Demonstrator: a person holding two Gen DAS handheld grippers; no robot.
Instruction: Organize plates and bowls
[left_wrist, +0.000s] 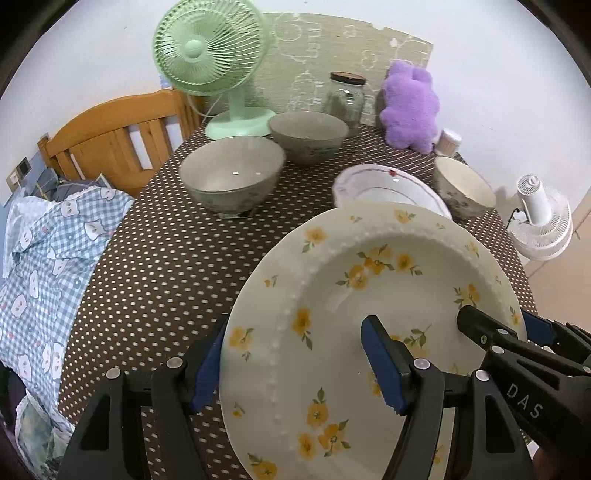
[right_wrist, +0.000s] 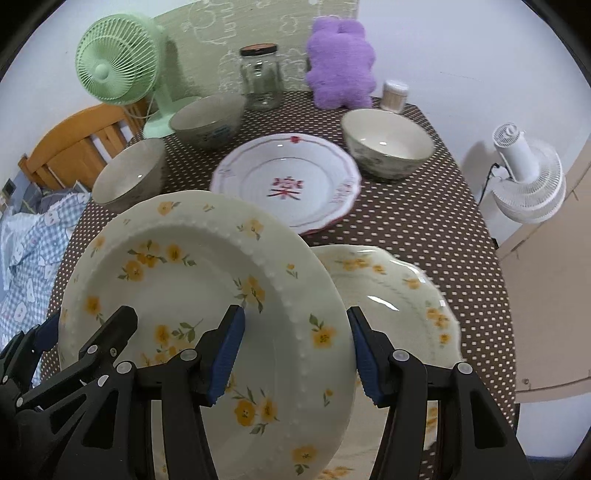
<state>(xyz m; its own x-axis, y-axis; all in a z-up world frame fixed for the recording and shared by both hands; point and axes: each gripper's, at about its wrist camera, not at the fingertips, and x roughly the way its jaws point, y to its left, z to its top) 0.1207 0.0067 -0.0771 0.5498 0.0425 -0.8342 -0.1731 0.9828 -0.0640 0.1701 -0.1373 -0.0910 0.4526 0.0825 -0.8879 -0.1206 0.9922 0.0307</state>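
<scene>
- Both grippers hold one cream round plate with yellow flowers (left_wrist: 373, 295), lifted and tilted above the brown dotted tablecloth (left_wrist: 155, 266).
- The left gripper (left_wrist: 299, 363) pinches its left rim; the right gripper (right_wrist: 295, 350) pinches its right rim.
- Beyond that plate lies a white red-patterned plate (right_wrist: 288, 184).
- Just right of the held plate, lower, sits a second scalloped yellow-flowered plate (right_wrist: 402, 295).
- Three ceramic bowls stand farther back.

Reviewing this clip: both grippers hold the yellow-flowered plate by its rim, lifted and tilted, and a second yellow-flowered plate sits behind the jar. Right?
Not quite. The second yellow-flowered plate lies near the front of the table, just right of the held plate, far from the jar. The right wrist view shows it. The left gripper and right gripper do hold the plate.
</scene>
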